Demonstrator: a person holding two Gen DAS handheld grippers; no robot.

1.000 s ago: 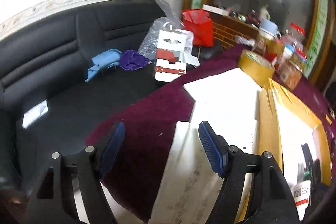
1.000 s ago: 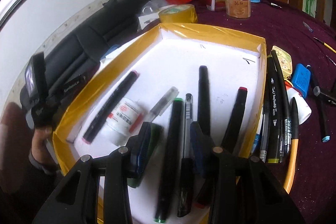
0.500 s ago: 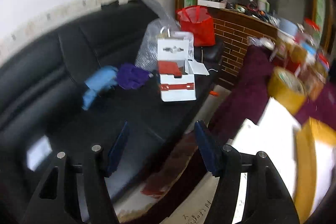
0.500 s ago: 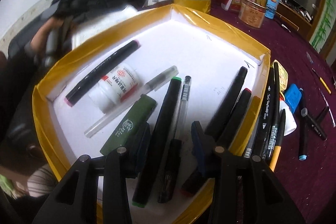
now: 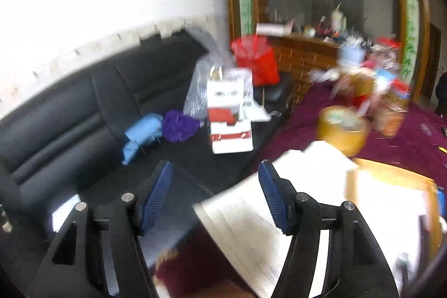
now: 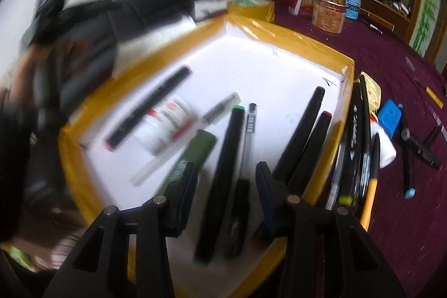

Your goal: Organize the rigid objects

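Note:
A yellow-rimmed white tray [image 6: 279,30] fills the right wrist view. In it lie a black marker with green ends [image 6: 223,166], a clear pen [image 6: 248,136], a green marker [image 6: 195,150], a white pill bottle [image 6: 164,124], a pink-ended black marker [image 6: 151,105] and two more black markers [image 6: 304,130]. My right gripper [image 6: 226,172] hangs over the near end, its jaws opening. The green-ended marker and clear pen lie below the gap, and the pads press on nothing. My left gripper [image 5: 214,169] is open and empty, above the table edge and pointing at a black sofa [image 5: 69,116].
Several markers [image 6: 360,130], a blue object [image 6: 391,116] and loose pens lie right of the tray on the purple cloth. A tape roll [image 6: 251,7] and jars [image 6: 329,13] stand behind. A white board [image 5: 279,214] lies beside the tray. A white-red box [image 5: 230,124] sits on the sofa.
My left gripper has risen, so its view shows more sofa and wall and less table. The right jaws have spread a little. The green marker lies clear of the left pad.

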